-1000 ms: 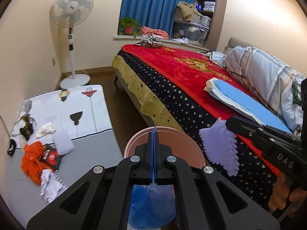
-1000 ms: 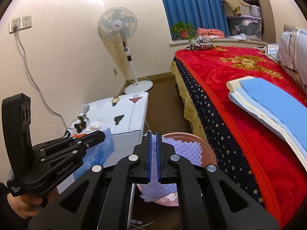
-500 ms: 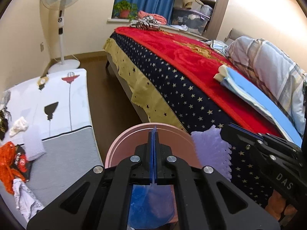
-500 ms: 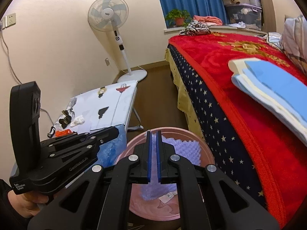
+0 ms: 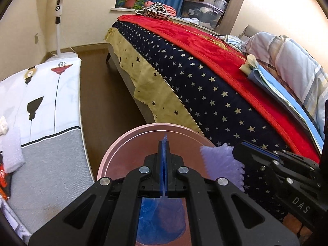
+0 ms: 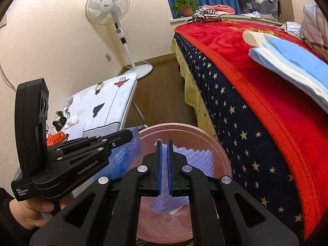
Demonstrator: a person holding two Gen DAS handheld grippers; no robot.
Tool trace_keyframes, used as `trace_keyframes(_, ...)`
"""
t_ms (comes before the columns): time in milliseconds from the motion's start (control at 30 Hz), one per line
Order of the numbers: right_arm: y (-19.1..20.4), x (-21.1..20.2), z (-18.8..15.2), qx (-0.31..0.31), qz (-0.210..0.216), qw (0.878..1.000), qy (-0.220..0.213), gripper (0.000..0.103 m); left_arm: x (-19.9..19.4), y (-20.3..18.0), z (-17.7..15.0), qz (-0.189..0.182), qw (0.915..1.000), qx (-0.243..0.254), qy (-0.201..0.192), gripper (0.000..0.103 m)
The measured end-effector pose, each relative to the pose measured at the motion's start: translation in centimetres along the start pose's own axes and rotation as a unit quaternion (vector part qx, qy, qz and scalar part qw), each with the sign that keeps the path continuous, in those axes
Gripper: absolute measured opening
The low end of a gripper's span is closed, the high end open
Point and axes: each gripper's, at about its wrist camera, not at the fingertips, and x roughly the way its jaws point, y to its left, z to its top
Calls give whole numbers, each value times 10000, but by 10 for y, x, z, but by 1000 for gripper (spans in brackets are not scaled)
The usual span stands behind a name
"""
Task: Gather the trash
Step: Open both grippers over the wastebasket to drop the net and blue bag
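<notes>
A round pink bin [image 5: 114, 155] [image 6: 223, 160] stands on the floor between the bed and a low table. My left gripper [image 5: 163, 143] is shut on a thin blue plastic bag [image 5: 160, 221] that hangs over the bin; the bag also shows in the right wrist view [image 6: 125, 151]. My right gripper [image 6: 164, 143] is shut on a lilac bubble-wrap sheet [image 6: 194, 160] that hangs into the bin, also seen in the left wrist view [image 5: 221, 164]. Both grippers are side by side above the bin.
A low table [image 5: 51, 143] with a printed cover stands left of the bin and holds more scraps: a white wad [image 6: 72, 121], orange netting [image 6: 56, 138], a clear sheet [image 5: 11, 151]. The bed [image 5: 205, 94] is at the right. A standing fan [image 6: 114, 20] is by the wall.
Both grippers have moved forward and down toward the bin, each still holding its piece. The bin now fills more of both views and the table has slid off to the left.
</notes>
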Motion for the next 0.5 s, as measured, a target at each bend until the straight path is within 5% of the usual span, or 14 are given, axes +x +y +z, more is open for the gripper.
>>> trace_keyframes(300, -7, 16, -6, 90, -100, 9997, 197, 11, 14, 10, -4, -84, 9997, -165, 181, 5)
trace_keyframes(333, -8, 18, -7, 120, -116, 9995, 270, 13, 14, 12, -4, -120, 9995, -212, 200, 21)
trace_keyframes(367, -9, 19, -8, 139, -110, 9994, 304, 23, 14, 13, -4, -105, 9994, -255, 210, 54)
trace_keyframes(400, -10, 19, -8, 163, -121, 9993, 327, 39, 12, 15, -4, 14, 9993, -318, 185, 70)
trace_keyframes(433, -10, 18, -9, 186, -161, 9992, 304, 46, 8, 16, -4, 180, 9991, -385, 92, 83)
trace_keyframes(500, -10, 15, -9, 161, -220, 9994, 230, 54, 1, 18, -5, 356, 9985, -413, -41, 87)
